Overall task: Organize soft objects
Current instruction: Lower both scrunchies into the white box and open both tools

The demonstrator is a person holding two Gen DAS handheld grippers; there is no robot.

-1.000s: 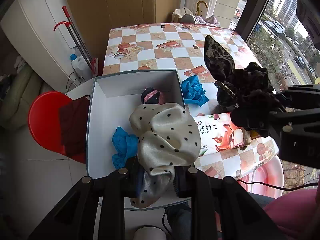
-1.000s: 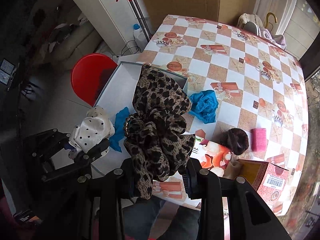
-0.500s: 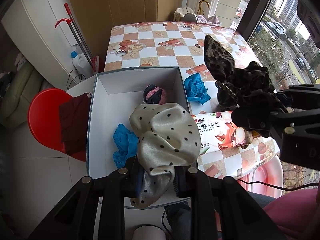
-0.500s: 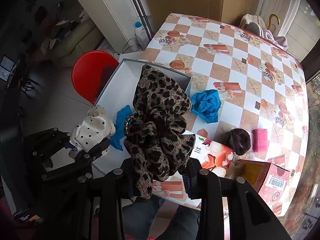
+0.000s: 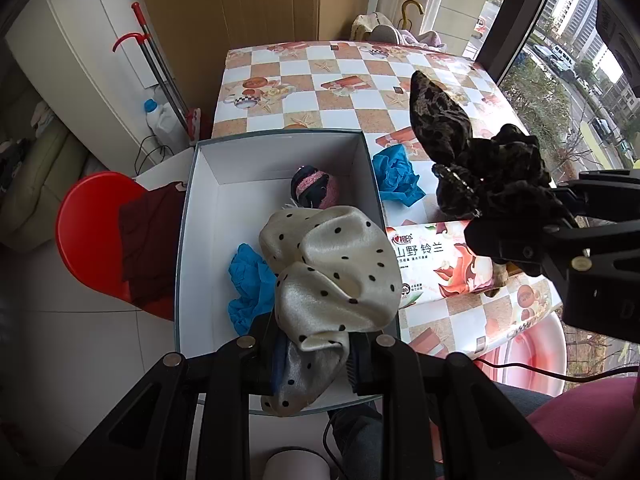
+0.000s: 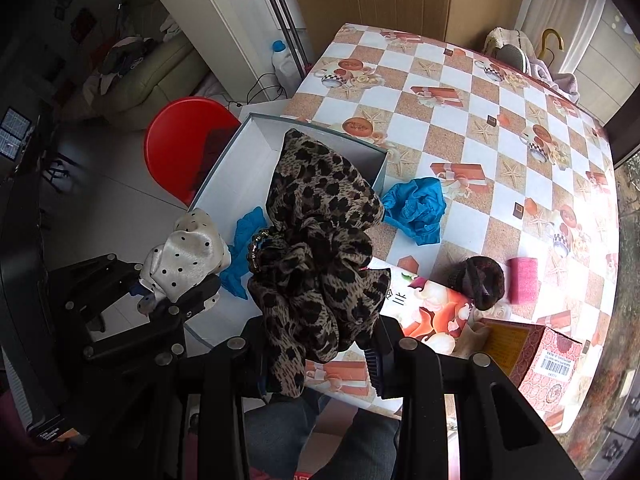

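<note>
While our left claw (image 5: 312, 356) is clamped on the cream polka-dot scrunchie (image 5: 332, 272), holding it above the white box (image 5: 208, 240), our right claw (image 6: 320, 356) is clamped on the leopard-print scrunchie (image 6: 320, 248). In the left wrist view, a blue cloth (image 5: 250, 284) lies in the box at 9 o'clock from the dotted scrunchie, and another blue cloth (image 5: 396, 178) rests on the checkered tabletop (image 5: 304, 80) at 2 o'clock.

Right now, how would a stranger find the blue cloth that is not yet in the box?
Start at the white box on the checkered table. Just past its right wall lies the blue cloth, on the tabletop. The other blue cloth is inside the box.
</note>
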